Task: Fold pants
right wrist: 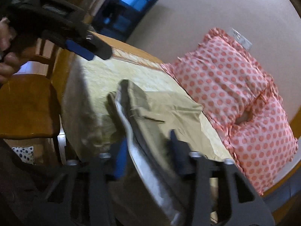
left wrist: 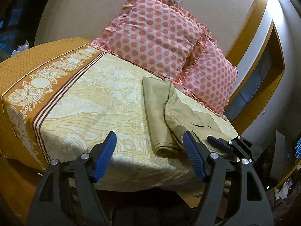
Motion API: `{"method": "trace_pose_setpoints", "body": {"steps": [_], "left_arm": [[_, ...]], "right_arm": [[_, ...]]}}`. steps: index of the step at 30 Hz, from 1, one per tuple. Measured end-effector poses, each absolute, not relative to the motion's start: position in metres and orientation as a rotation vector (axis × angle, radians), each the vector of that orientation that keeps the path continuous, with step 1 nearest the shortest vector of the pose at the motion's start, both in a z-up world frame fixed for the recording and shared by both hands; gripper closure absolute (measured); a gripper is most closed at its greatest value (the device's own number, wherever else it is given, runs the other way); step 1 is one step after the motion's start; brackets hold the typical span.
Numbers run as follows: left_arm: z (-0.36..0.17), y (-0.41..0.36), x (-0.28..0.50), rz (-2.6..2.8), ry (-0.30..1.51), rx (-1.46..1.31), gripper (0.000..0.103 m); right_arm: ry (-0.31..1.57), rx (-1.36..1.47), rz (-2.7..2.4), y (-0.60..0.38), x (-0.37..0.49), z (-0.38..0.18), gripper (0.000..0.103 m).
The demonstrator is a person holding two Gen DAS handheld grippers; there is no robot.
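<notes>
Khaki pants (left wrist: 161,111) lie partly folded on the bed, near its right front corner. My left gripper (left wrist: 149,146) is open and empty, just in front of the pants' near folded edge. My right gripper (right wrist: 148,143) is open, its jaws on either side of the pants' waistband (right wrist: 143,150), whose pale lining shows; the view is blurred. The pants (right wrist: 169,113) show a back pocket slit. The right gripper also shows in the left wrist view (left wrist: 223,144), resting at the waistband. The left gripper shows at upper left of the right wrist view (right wrist: 88,50).
The bed has a cream patterned sheet (left wrist: 90,113) with an orange border (left wrist: 37,86). Two pink polka-dot pillows (left wrist: 156,35) lean on the wall behind the pants. A wooden chair (right wrist: 28,103) stands beside the bed. The bed's front edge (left wrist: 131,184) is directly below the grippers.
</notes>
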State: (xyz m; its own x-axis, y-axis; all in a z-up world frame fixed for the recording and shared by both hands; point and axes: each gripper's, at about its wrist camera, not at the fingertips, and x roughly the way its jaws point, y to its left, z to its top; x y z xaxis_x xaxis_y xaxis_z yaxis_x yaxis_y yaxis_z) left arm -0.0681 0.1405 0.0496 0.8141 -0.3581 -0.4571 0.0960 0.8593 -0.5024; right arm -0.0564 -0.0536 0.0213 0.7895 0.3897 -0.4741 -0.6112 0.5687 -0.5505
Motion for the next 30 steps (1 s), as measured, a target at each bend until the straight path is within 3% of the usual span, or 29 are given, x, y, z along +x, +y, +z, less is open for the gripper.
{"method": "trace_pose_setpoints", "body": {"steps": [2, 7, 11, 14, 17, 21, 25, 26, 28, 29, 30], "left_arm": [[0.049, 0.141, -0.067, -0.25, 0.574, -0.487, 0.03], [0.051, 0.135, -0.06, -0.258, 0.58, -0.468, 0.029], [0.06, 0.122, -0.051, -0.279, 0.57, -0.434, 0.028], [0.067, 0.109, -0.045, -0.306, 0.555, -0.398, 0.025], [0.07, 0.094, -0.034, -0.347, 0.564, -0.366, 0.024], [0.068, 0.067, -0.014, -0.412, 0.604, -0.317, 0.023], [0.066, 0.036, 0.008, -0.469, 0.631, -0.255, 0.022], [0.062, 0.03, 0.015, -0.456, 0.653, -0.235, 0.022], [0.056, 0.029, 0.024, -0.426, 0.691, -0.227, 0.022], [0.055, 0.03, 0.027, -0.426, 0.703, -0.236, 0.022], [0.055, 0.033, 0.03, -0.424, 0.708, -0.243, 0.022]], "right_arm": [[0.313, -0.753, 0.579, -0.055, -0.052, 0.025, 0.092], [0.336, -0.714, 0.595, -0.053, -0.041, 0.037, 0.096], [0.356, -0.376, 0.56, -0.092, -0.002, 0.091, 0.097], [0.418, 0.084, 0.444, -0.178, 0.051, 0.117, 0.096], [0.548, 0.414, 0.252, -0.27, 0.092, 0.088, 0.096], [0.699, 0.638, 0.19, -0.325, 0.112, 0.042, 0.096], [0.777, 0.652, 0.199, -0.335, 0.119, 0.024, 0.095], [0.78, 0.637, 0.202, -0.335, 0.119, 0.024, 0.09], [0.786, 0.659, 0.217, -0.342, 0.115, 0.022, 0.054], [0.786, 0.679, 0.227, -0.347, 0.114, 0.021, 0.022], [0.782, 0.689, 0.239, -0.351, 0.112, 0.018, 0.021]]}}
